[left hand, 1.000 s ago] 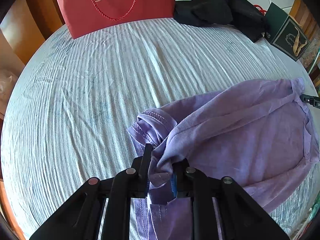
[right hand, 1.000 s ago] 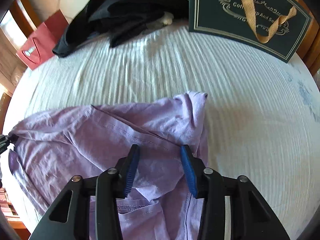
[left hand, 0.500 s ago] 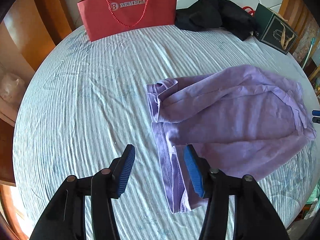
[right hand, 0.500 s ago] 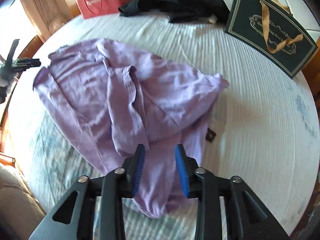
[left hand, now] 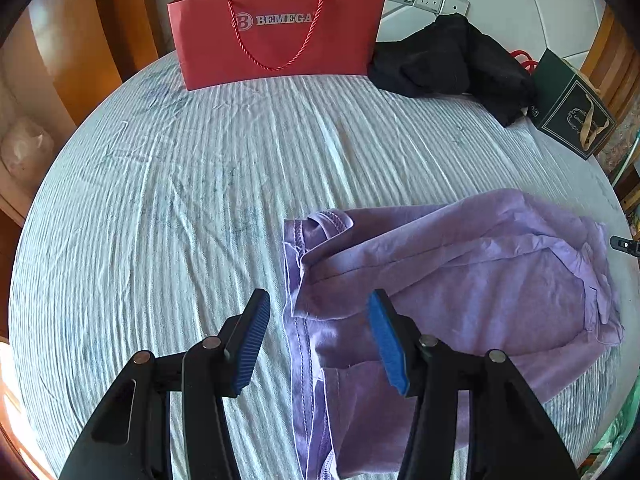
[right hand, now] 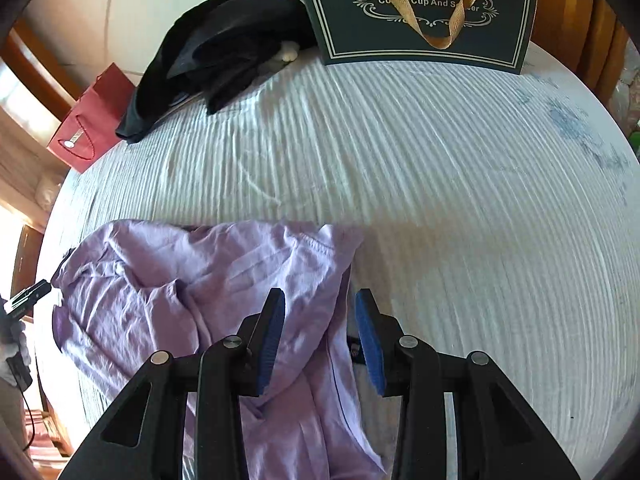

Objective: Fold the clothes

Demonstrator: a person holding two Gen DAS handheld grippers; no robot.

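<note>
Two tools, both empty. Left tool (left hand: 318, 336) gapes wide above the hem of the purple garment (left hand: 460, 280), crumpled on the bed (left hand: 160, 200); right tool (right hand: 320, 340) narrower, over its opposite edge. Flatten first, pinching matching corners.

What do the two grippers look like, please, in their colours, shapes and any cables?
The left gripper and the right gripper look alike: black angular linkage arms joined by round silver pins, each ending in two flat fingers faced with ribbed blue pads. No cable or marking shows on them in their own views.
</note>
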